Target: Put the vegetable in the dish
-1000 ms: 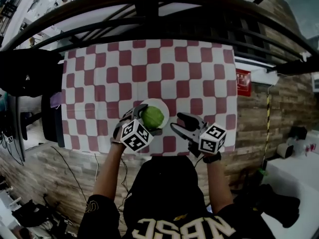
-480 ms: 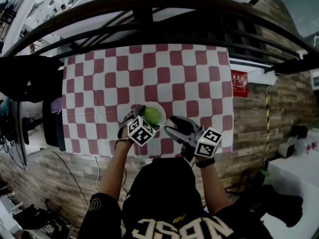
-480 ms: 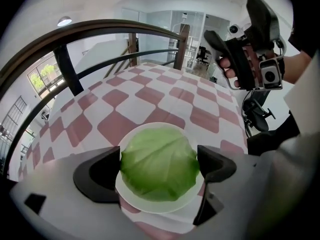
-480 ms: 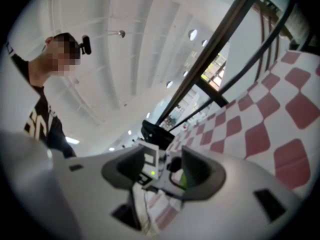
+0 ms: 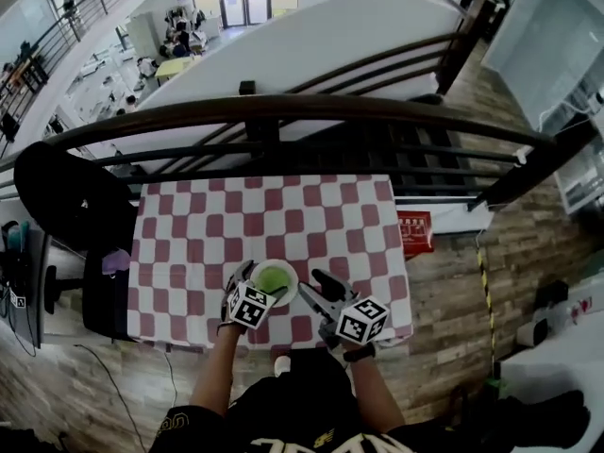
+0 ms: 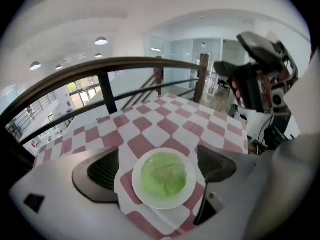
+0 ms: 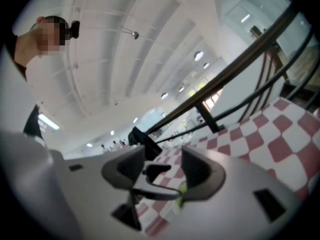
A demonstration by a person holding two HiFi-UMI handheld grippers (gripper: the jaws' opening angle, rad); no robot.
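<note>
A green leafy vegetable (image 6: 164, 175) lies in a round white dish (image 6: 141, 191) on the red-and-white checked table (image 5: 236, 225). My left gripper (image 6: 160, 165) hangs over the dish, open, its two dark pads (image 6: 104, 170) standing wide on either side and clear of the rim. In the head view the dish (image 5: 287, 272) sits near the table's front edge, with the left gripper (image 5: 257, 283) at its near left. My right gripper (image 5: 317, 289) floats just right of the dish, open and holding nothing. The right gripper view (image 7: 157, 169) shows the left gripper between its jaws.
A dark handrail with bars (image 5: 283, 111) runs along the table's far side, with a drop to a lower floor beyond. A black chair (image 5: 71, 196) stands at the table's left. A red sign (image 5: 415, 231) hangs at the right edge. The right gripper (image 6: 260, 74) shows at the upper right.
The left gripper, earlier close around the vegetable at the dish, has drawn back toward me, and the vegetable stays in the dish. The head view has lifted and takes in much more of the room.
</note>
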